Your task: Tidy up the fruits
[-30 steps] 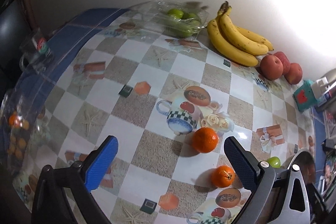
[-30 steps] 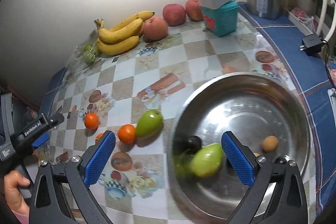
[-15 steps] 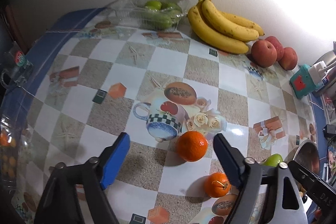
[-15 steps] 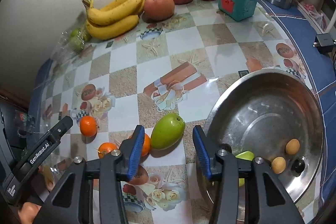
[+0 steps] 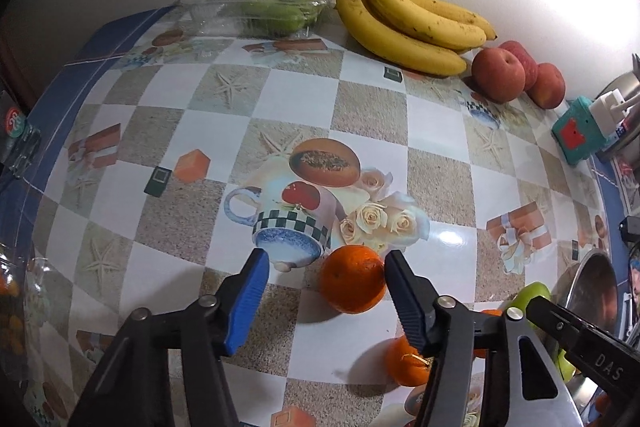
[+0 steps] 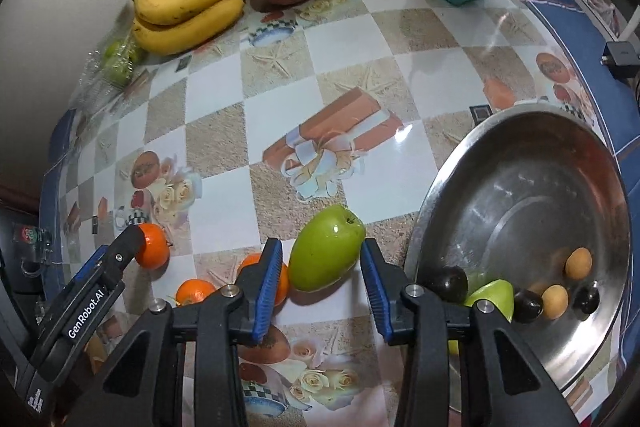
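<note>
1. The middle of the table [image 6: 280, 99] is bare between the bananas [image 6: 192, 3] and the green apple [image 6: 326, 253].
2. The steel bowl [image 6: 520, 155] stands just right of this apple.
3. Oranges [image 6: 266, 277] crowd its left side.

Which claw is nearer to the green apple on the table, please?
Right. The right claw brackets the green apple; the left claw is off beside an orange.
</note>
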A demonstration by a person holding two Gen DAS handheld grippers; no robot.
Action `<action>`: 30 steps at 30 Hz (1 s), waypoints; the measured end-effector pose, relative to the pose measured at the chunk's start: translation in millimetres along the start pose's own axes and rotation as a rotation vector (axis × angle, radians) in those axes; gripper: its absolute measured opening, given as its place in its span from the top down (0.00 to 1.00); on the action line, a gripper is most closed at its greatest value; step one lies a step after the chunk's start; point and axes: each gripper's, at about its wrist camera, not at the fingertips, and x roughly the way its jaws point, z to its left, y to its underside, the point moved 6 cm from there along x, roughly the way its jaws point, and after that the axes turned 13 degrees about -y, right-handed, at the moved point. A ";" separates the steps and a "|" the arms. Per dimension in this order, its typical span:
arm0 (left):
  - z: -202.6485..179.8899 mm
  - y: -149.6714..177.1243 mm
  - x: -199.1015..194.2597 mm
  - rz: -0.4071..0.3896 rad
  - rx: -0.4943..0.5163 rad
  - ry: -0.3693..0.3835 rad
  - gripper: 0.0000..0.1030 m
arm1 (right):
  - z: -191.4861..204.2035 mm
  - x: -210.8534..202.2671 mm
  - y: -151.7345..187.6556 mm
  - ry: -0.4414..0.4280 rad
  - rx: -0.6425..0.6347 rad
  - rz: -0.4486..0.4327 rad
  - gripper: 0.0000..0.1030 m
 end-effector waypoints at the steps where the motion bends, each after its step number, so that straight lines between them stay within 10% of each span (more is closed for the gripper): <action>1: -0.5 0.0 0.8 0.001 0.001 0.005 0.39 | -0.9 2.0 -0.3 -0.001 0.004 0.003 0.59; 30: -7.0 -0.1 -7.7 0.008 0.001 0.068 0.59 | -4.9 3.9 -1.8 -0.036 0.042 -0.025 0.61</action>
